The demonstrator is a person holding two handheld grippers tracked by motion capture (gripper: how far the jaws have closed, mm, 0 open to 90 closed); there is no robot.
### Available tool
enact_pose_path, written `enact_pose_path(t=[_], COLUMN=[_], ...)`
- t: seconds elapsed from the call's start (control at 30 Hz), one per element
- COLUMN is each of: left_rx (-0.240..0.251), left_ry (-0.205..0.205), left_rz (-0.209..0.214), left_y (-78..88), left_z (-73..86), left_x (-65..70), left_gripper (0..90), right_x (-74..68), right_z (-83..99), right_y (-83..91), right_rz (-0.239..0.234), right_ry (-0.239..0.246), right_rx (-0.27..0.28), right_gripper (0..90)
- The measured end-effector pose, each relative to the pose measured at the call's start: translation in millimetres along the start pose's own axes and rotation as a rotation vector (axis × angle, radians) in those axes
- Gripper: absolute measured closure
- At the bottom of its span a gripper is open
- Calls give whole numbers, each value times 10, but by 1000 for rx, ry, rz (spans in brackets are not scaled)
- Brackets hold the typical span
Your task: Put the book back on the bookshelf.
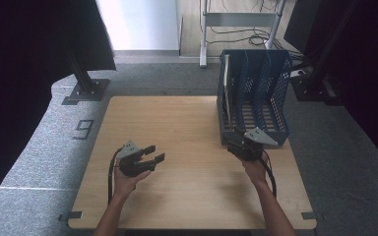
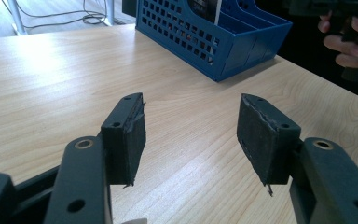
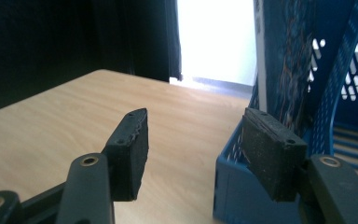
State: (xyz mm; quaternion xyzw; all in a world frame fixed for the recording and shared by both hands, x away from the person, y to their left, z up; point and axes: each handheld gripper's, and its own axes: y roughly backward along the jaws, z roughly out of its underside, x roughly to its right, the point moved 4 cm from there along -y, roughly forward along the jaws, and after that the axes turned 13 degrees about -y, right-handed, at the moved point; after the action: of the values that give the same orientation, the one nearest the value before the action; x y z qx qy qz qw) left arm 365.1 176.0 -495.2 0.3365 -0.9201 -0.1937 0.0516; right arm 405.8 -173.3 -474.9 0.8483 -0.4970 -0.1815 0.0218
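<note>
Wooden surface (image 1: 177,128) with a blue perforated file rack (image 1: 270,83) standing at its far right corner; a thin flat item, seemingly a book or folder (image 1: 227,88), stands upright in the rack's leftmost slot. We hold the right claw (image 1: 240,139) at the rack's near left corner, jaws parted and empty; in the right gripper view the rack's front wall (image 3: 242,186) lies just beyond the jaws and the upright item (image 3: 279,65) rises behind it. The left claw (image 1: 153,154) hovers over the surface's left half, well apart from the rack, jaws likewise spread with nothing between them. To do the reach well, we judge that the right claw should rise above the front wall, align its jaws to either side of the item's thin edge, and close only once both pads flank it squarely. The left claw may steady the rack wall (image 2: 200,42).
</note>
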Motion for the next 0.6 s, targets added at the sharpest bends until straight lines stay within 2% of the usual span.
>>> enact_pose_path(t=[0.33, 0.6], left_rx=[-19, -30], left_ry=[-2, -1], left_rz=[1, 4], left_y=[-23, -42], left_z=[38, 59], left_x=[14, 25], left_gripper=[419, 418], right_x=[-24, -39], right_z=[277, 530], right_y=[136, 163], right_rz=[-37, -42], right_ry=[-9, 8], right_rx=[-61, -131], right_gripper=[397, 387])
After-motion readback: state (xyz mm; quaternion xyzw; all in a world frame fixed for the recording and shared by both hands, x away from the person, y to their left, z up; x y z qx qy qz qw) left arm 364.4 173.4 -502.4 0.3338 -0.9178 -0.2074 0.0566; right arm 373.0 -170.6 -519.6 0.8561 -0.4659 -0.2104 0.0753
